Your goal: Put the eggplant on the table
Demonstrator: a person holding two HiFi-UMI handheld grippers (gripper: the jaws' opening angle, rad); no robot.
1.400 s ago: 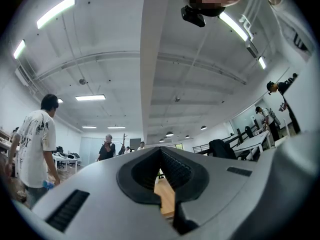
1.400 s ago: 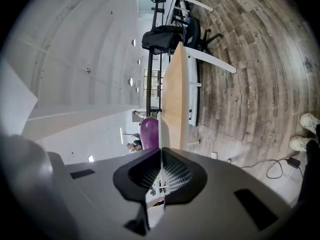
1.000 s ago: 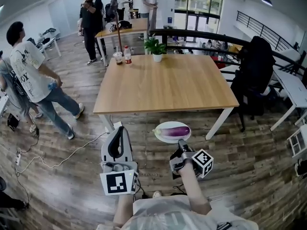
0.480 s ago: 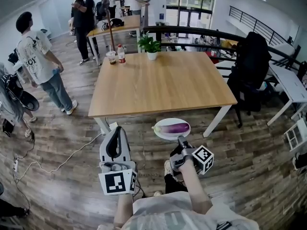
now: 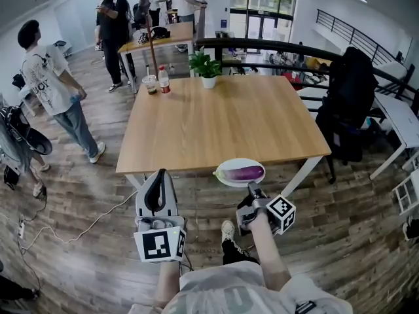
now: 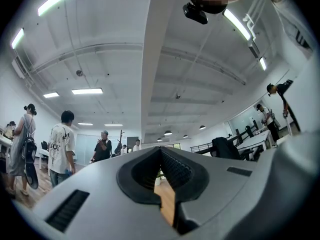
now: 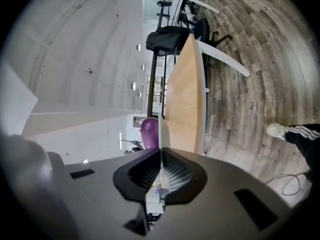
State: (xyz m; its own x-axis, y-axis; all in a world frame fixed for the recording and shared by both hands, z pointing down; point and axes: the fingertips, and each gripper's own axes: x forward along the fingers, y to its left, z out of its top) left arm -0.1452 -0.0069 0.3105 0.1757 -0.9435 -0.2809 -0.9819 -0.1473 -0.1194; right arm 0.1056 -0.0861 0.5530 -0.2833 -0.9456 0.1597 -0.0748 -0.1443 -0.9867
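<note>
A purple eggplant [image 5: 244, 173] lies on a white plate [image 5: 226, 178]. My right gripper [image 5: 252, 190] is shut on the plate's near rim and holds it level, over the near edge of the wooden table [image 5: 222, 120]. In the right gripper view the plate [image 7: 161, 134] shows as a thin white edge between the closed jaws, with the eggplant [image 7: 149, 131] beyond it and the table [image 7: 185, 94] ahead. My left gripper [image 5: 160, 175] is shut and holds nothing, just short of the table's near edge. In the left gripper view its jaws meet at the tips of the left gripper [image 6: 161, 151].
A potted plant [image 5: 207, 66], a cup [image 5: 151, 84] and a bottle [image 5: 164, 80] stand at the table's far side. A black chair with a jacket [image 5: 347, 103] is to the right. People [image 5: 52, 87] stand at the left. A cable [image 5: 85, 221] runs over the floor.
Both grippers have moved forward toward the table. The plate with the eggplant, which hung over the floor short of the table, now reaches over its near edge.
</note>
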